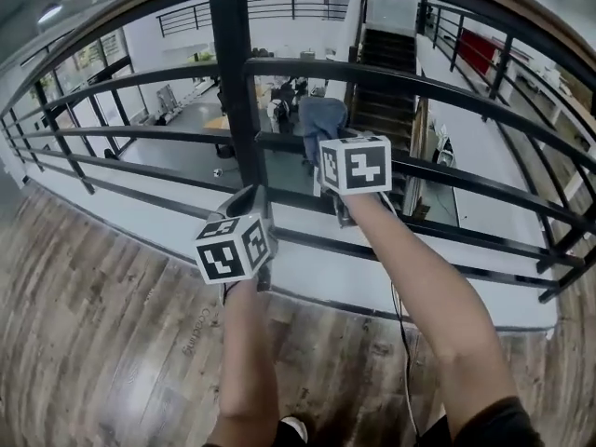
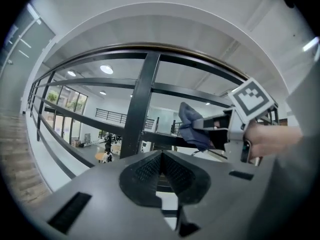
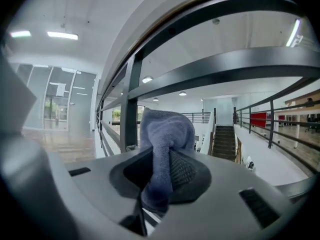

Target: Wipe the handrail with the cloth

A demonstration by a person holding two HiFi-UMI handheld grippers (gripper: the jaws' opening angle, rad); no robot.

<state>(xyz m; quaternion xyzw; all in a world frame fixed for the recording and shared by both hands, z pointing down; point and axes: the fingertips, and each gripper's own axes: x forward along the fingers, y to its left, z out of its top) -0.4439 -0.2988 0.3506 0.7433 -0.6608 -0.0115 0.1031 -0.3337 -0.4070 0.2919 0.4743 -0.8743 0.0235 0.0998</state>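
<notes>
Forearms [image 1: 438,287] of the person reach toward a black metal railing [image 1: 372,75] with a wood-capped handrail [image 3: 210,11], standing on plank flooring [image 1: 93,287]. Left tongs [image 2: 161,168]: pressed together, empty, near the lower part of the upright post [image 1: 235,101]. Right tongs [image 3: 159,171]: clamped on a blue-grey cloth [image 3: 165,131], held by a middle bar just right of the post, below the handrail.

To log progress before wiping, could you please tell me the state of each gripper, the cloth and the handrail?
left gripper: jaws shut, empty.
right gripper: jaws shut on the cloth.
cloth: bunched, pinched in the right jaws.
handrail: cloth not on its top rail.
</notes>
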